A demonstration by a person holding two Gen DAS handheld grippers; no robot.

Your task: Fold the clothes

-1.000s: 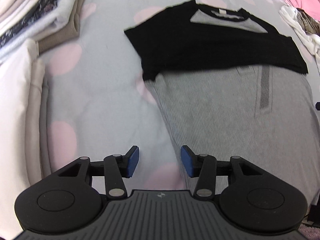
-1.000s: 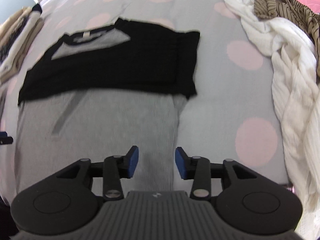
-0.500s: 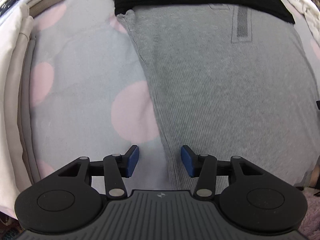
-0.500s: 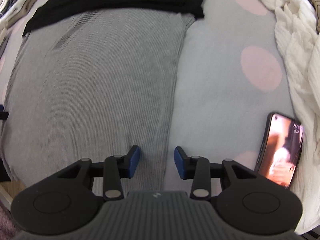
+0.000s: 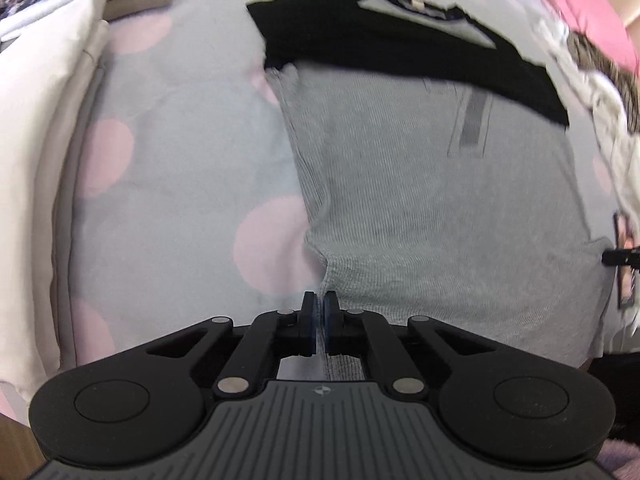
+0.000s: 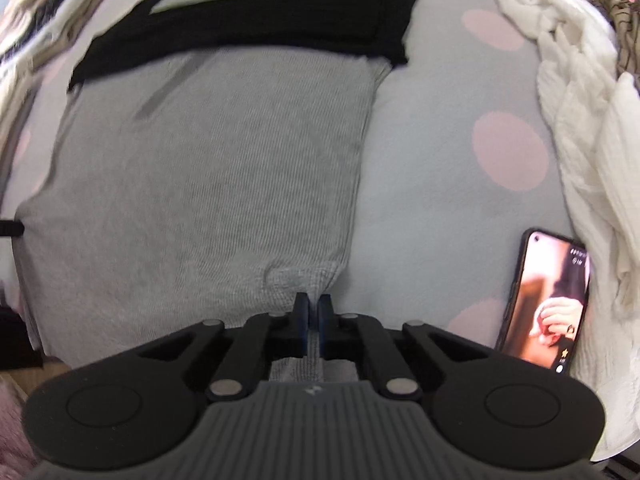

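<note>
A grey shirt with black shoulders and sleeves (image 5: 432, 184) lies flat on the bed, its sleeves folded in across the top. It also shows in the right wrist view (image 6: 208, 176). My left gripper (image 5: 319, 300) is shut on the shirt's bottom left hem corner, which puckers at the pads. My right gripper (image 6: 314, 302) is shut on the bottom right hem corner. The tip of the other gripper shows at each view's edge (image 5: 620, 257).
Folded clothes are stacked at the left (image 5: 36, 92). A loose pile of white and striped clothes (image 6: 576, 112) lies at the right. A phone with a lit screen (image 6: 548, 300) lies beside the right gripper. The bedsheet is grey with pink dots (image 6: 508, 152).
Both grippers moved back to the shirt's bottom hem and closed on its two corners. They were open half a second ago.
</note>
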